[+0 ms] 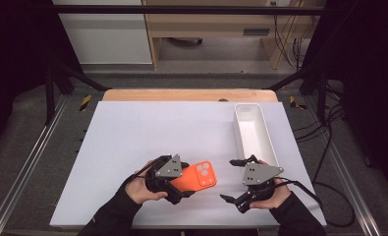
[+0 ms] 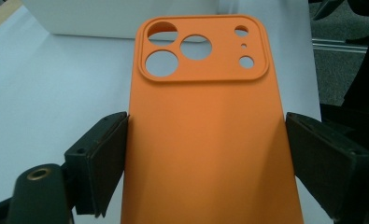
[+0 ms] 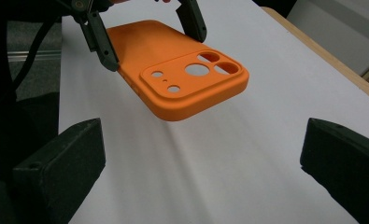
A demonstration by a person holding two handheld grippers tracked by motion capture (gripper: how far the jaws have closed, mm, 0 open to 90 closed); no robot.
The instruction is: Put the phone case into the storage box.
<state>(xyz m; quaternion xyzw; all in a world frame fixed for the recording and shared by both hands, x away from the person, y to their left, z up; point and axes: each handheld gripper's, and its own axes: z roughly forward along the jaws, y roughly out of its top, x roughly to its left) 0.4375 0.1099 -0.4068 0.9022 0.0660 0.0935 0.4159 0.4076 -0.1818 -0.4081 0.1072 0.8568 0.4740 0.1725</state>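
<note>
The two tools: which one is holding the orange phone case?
The left tool: it grips the orange phone case by its long edges. The right tool stands open, empty.

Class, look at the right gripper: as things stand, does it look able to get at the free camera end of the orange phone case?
Probably yes. The right gripper is open, and bare white mat lies between it and the orange phone case, held off the mat by the left gripper.
</note>
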